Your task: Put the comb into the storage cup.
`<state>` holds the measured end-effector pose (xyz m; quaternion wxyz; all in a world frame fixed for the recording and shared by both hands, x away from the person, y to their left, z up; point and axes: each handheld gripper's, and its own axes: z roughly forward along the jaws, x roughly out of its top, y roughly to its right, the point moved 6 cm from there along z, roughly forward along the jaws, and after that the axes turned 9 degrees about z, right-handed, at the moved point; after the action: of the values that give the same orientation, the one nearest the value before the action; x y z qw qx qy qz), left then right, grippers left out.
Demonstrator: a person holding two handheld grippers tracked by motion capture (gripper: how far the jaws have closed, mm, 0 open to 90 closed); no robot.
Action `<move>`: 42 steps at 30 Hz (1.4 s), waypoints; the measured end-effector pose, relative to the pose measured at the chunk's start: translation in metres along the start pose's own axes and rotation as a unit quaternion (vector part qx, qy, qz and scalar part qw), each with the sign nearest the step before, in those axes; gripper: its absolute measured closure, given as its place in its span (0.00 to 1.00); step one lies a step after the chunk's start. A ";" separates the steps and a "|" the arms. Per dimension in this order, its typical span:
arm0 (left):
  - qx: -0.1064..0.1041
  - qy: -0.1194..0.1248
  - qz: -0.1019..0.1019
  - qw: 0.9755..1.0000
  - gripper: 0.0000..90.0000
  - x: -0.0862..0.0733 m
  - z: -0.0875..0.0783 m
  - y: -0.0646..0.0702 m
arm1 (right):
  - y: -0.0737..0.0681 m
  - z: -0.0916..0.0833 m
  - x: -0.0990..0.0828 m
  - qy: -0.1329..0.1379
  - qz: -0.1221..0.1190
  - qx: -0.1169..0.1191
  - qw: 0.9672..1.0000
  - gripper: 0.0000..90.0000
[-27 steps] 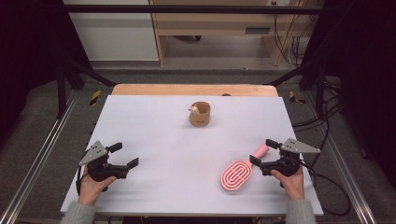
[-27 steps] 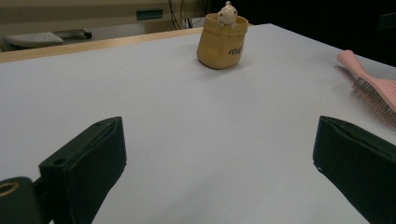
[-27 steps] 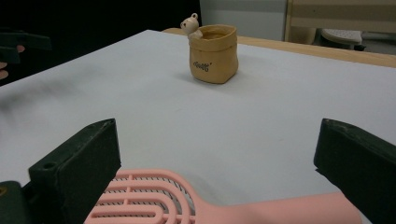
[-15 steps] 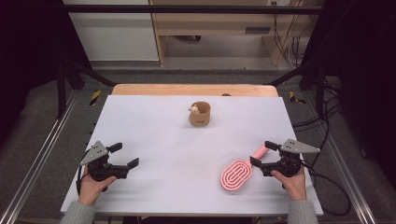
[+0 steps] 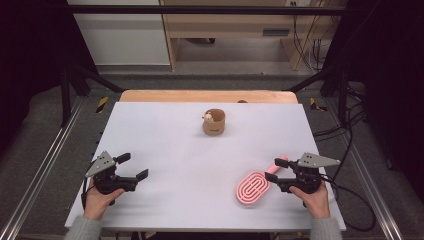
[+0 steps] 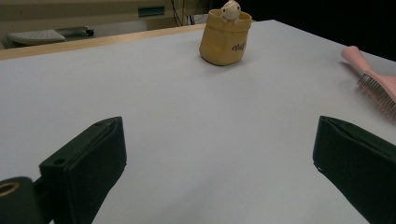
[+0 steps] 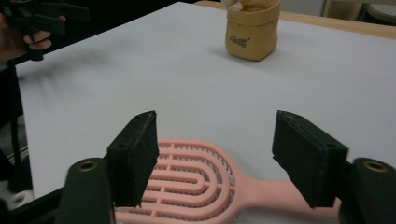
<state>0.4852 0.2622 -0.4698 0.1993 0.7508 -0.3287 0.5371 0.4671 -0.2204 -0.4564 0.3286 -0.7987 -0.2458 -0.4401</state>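
Observation:
A pink vented hairbrush point(image 5: 252, 186) lies flat on the white table point(image 5: 175, 150) near the front right, its handle pointing back and right. My right gripper point(image 5: 276, 182) stands open over it. In the right gripper view the brush point(image 7: 187, 182) lies low between the two black pads point(image 7: 135, 154), which do not touch it. At the front left, my left gripper point(image 5: 133, 166) is wide open with nothing in it and only bare table between its jaws point(image 6: 219, 154). A tan cup point(image 5: 214, 122) with a small figure on its rim stands at the back middle.
The cup point(image 6: 224, 39) stands far ahead of the left gripper, with the brush point(image 6: 373, 84) off to its right. From the right gripper view the cup point(image 7: 252, 32) is ahead and the left gripper point(image 7: 42, 18) is at the far left. A wooden strip point(image 5: 207, 96) borders the table's back edge.

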 end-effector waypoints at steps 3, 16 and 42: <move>0.000 -0.002 0.000 1.000 0.03 -0.001 0.000 0.000 | -0.002 -0.001 -0.002 -0.011 -0.001 0.010 1.000 0.43; 0.001 -0.004 0.002 1.000 0.03 -0.001 0.000 0.000 | -0.017 0.002 -0.013 -0.074 -0.023 0.058 0.995 0.70; 0.002 -0.009 0.002 1.000 0.04 -0.002 0.002 0.001 | -0.036 0.014 -0.037 -0.178 -0.050 0.126 0.975 1.00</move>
<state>0.4855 0.2604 -0.4726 0.1939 0.7554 -0.3312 0.5311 0.4320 -0.1901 -0.4834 0.3551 -0.8031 -0.3936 -0.2721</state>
